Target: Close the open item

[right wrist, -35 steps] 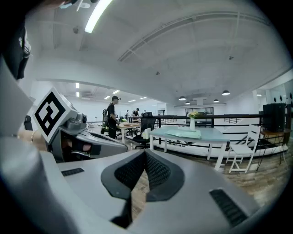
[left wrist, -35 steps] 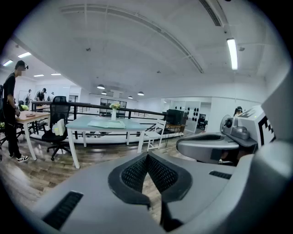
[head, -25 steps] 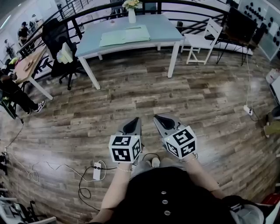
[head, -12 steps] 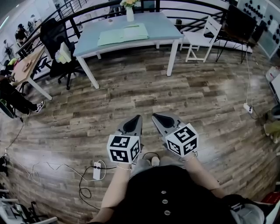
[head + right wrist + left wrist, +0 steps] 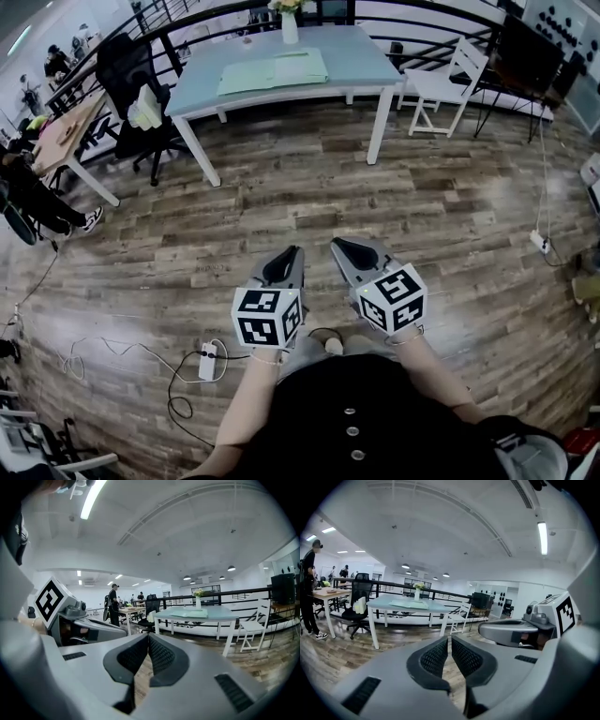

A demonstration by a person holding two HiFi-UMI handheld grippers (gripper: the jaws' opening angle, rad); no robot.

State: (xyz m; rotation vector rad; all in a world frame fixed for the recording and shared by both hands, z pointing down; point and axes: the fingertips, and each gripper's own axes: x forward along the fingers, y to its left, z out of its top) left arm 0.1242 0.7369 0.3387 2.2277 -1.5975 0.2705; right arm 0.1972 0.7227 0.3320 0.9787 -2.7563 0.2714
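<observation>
A flat pale green item (image 5: 274, 72) lies spread out on the light blue table (image 5: 366, 56) across the room, also seen in the left gripper view (image 5: 410, 603) and the right gripper view (image 5: 190, 613). Whether it is a folder or a book I cannot tell. My left gripper (image 5: 295, 251) and right gripper (image 5: 336, 244) hang side by side over the wooden floor, far short of the table. Both point toward it. The left gripper (image 5: 450, 639) is shut with nothing held, and so is the right gripper (image 5: 148, 637).
A white vase with flowers (image 5: 289, 26) stands at the table's far edge. A white chair (image 5: 448, 84) sits right of the table, a black office chair (image 5: 127, 80) left of it. A wooden desk (image 5: 66, 131) and a seated person (image 5: 28, 202) are at far left. A power strip (image 5: 208, 364) with cables lies near my feet.
The head view has shifted slightly, so the table sits a little further right. The right gripper has edged slightly rightward. Both grippers stay shut and empty.
</observation>
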